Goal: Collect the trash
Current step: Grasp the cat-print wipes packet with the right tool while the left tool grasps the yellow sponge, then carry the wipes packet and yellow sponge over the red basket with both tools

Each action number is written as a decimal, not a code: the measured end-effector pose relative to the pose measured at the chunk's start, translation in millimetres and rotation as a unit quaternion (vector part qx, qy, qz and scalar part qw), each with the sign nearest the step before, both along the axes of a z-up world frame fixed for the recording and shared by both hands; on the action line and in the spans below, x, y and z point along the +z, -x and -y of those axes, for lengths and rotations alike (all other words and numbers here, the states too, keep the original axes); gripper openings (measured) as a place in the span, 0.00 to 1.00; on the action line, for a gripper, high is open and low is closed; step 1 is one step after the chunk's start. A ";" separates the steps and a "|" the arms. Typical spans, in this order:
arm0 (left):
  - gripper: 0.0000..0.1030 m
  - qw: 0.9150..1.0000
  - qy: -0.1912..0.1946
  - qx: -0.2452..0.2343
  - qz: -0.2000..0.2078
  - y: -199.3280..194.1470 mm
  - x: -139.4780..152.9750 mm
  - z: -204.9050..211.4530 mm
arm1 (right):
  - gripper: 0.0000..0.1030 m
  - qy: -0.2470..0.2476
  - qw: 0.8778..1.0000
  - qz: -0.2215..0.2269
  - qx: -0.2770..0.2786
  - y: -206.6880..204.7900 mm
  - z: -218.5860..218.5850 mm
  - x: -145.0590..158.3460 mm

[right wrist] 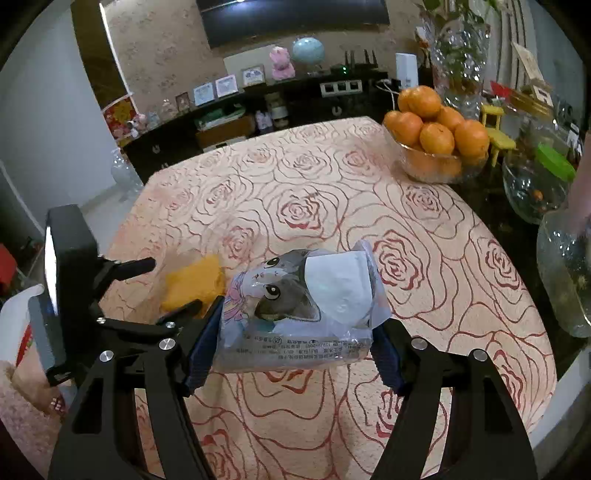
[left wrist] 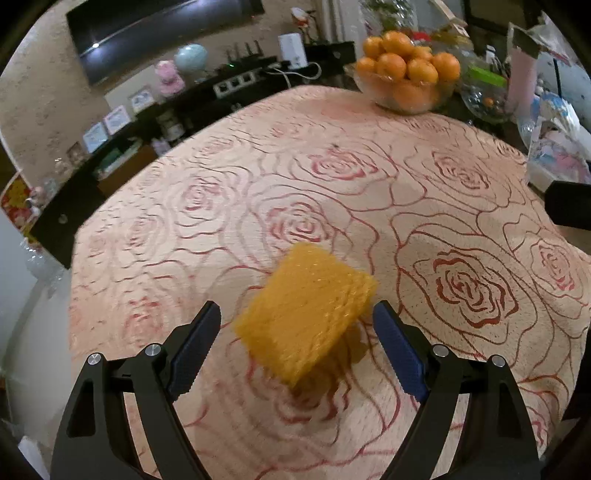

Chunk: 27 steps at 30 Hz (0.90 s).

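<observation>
The left gripper (left wrist: pixel 295 321) gapes wide around the yellow foam net (left wrist: pixel 304 317), not pinching it. Just beside that net, the right gripper (right wrist: pixel 295 332) clamps a cartoon-printed plastic bag (right wrist: pixel 299 306).

A home living room: rose-patterned tablecloth (left wrist: pixel 369 177), bowl of oranges (right wrist: pixel 436 147), wall television (right wrist: pixel 291 18).

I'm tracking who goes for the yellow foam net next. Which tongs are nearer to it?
Left. The left tongs stand open with the yellow foam net between their fingers, untouched. The right tongs, shut on a plastic packet, sit beside it.
</observation>
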<state>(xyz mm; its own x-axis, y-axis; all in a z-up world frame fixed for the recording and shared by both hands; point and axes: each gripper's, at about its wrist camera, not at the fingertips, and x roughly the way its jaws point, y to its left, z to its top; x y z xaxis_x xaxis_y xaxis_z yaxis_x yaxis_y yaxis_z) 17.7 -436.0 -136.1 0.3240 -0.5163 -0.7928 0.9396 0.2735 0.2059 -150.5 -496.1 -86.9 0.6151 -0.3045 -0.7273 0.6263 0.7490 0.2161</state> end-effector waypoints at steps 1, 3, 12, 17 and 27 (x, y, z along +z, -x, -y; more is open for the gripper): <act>0.79 1.000 -0.005 -0.004 -0.007 -0.5 -5.2 3.8 | 0.67 -0.002 1.000 -0.001 -0.001 -0.3 1.6 -1.9; 0.79 1.000 -0.009 -0.007 -0.014 -1.9 -11.8 8.3 | 0.67 -0.007 1.000 -0.004 -0.003 -0.5 4.4 -6.4; 0.25 0.994 0.036 0.054 -0.088 -32.0 -6.9 2.5 | 0.67 -0.019 1.000 -0.004 0.001 -1.3 8.8 -12.9; 0.13 0.987 0.060 0.079 -0.122 -42.4 -2.3 -6.6 | 0.67 -0.019 1.000 -0.002 0.001 -1.7 8.4 -12.3; 0.13 0.987 0.092 0.081 -0.103 -27.9 30.7 -26.0 | 0.67 -0.014 1.000 0.006 0.002 -2.9 4.8 -8.4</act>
